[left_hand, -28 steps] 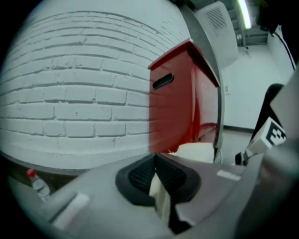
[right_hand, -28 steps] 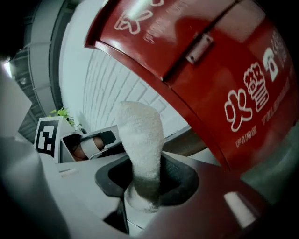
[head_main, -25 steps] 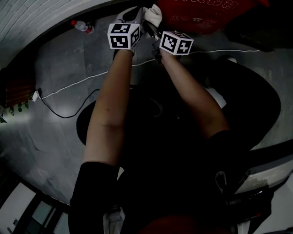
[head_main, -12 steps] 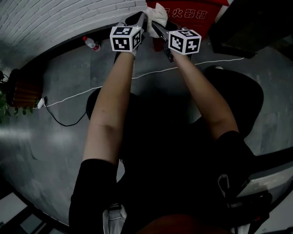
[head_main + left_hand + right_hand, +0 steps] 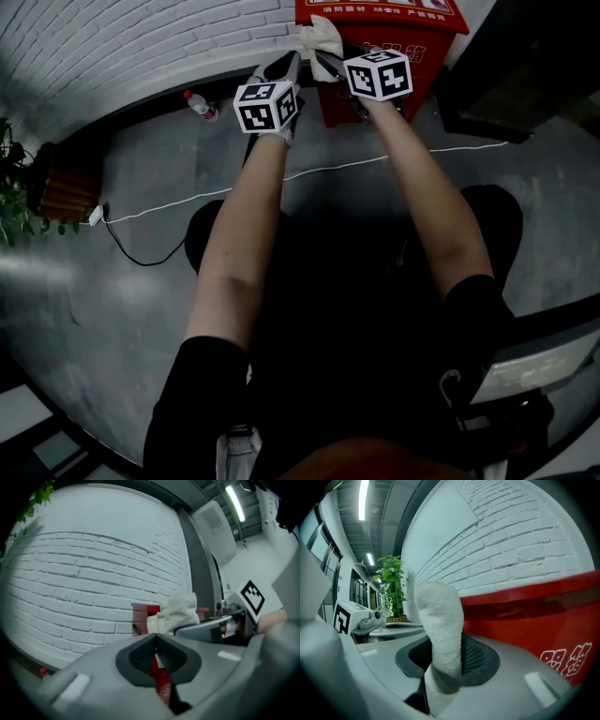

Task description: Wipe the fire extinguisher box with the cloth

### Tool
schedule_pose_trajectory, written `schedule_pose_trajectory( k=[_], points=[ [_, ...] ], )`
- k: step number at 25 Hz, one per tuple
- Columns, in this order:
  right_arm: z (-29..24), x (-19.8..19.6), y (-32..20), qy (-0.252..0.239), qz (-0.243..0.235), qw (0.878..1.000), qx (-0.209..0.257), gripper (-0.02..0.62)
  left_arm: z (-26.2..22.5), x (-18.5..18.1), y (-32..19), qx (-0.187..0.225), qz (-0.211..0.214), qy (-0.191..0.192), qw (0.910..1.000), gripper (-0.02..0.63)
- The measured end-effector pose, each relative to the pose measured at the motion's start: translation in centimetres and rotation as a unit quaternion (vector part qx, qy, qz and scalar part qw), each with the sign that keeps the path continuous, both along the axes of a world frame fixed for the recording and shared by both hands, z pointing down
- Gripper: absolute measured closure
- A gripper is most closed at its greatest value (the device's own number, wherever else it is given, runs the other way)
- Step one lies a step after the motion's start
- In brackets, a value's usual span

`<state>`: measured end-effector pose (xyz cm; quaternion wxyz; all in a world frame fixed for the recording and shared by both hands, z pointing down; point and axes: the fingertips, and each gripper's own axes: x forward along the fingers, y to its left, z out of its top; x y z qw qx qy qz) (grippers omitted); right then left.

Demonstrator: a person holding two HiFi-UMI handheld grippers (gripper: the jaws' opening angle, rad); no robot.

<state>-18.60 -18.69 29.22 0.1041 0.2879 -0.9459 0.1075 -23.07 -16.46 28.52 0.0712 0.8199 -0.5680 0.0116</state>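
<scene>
White cloth [image 5: 439, 620] clamped in the right hand-held gripper [image 5: 445, 654], held up at the red fire extinguisher box [image 5: 534, 616].
Just beside it, the left hand-held gripper [image 5: 155, 651] has its jaws together on nothing. Half a second ago only the box's lettered edge showed; now its top and front are in view, with the cloth at its upper left corner. The cloth stands lengthwise up out of the jaws, its tip toward the white brick wall [image 5: 141, 47].
</scene>
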Motion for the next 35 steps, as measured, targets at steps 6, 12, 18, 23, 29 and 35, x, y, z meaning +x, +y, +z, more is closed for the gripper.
schedule_pose_trajectory(
  k=[6, 12, 18, 23, 29, 35],
  points=[
    [2.4, -0.3, -2.1, 0.017, -0.004, 1.0, 0.022, 0.46, 3.0, 1.2, -2.0, -0.005, 0.0, -0.045, 0.999, 0.606],
    [2.5, 0.2, -4.0, 0.012, 0.031, 0.999, 0.042, 0.459, 2.8, 1.8, -3.2, 0.011, 0.006, -0.049, 0.9987, 0.606],
    [2.3, 0.4, -4.9, 0.002, 0.042, 0.998, 0.04, 0.459, 2.3, 2.4, -4.4, 0.021, 0.01, -0.039, 0.999, 0.606],
    [2.3, 0.2, -5.2, 0.001, 0.04, 0.998, 0.039, 0.459, 2.3, 2.8, -5.4, 0.022, 0.009, -0.031, 0.9992, 0.606],
    [1.5, 0.1, -4.8, 0.002, 0.038, 0.999, 0.038, 0.457, 1.3, 2.6, -5.6, 0.027, 0.002, -0.017, 0.9995, 0.606],
    [0.5, 0.2, -3.2, -0.009, 0.024, 0.999, 0.046, 0.457, 0.4, 2.2, -4.2, 0.044, 0.01, -0.022, 0.9987, 0.606]
  ],
)
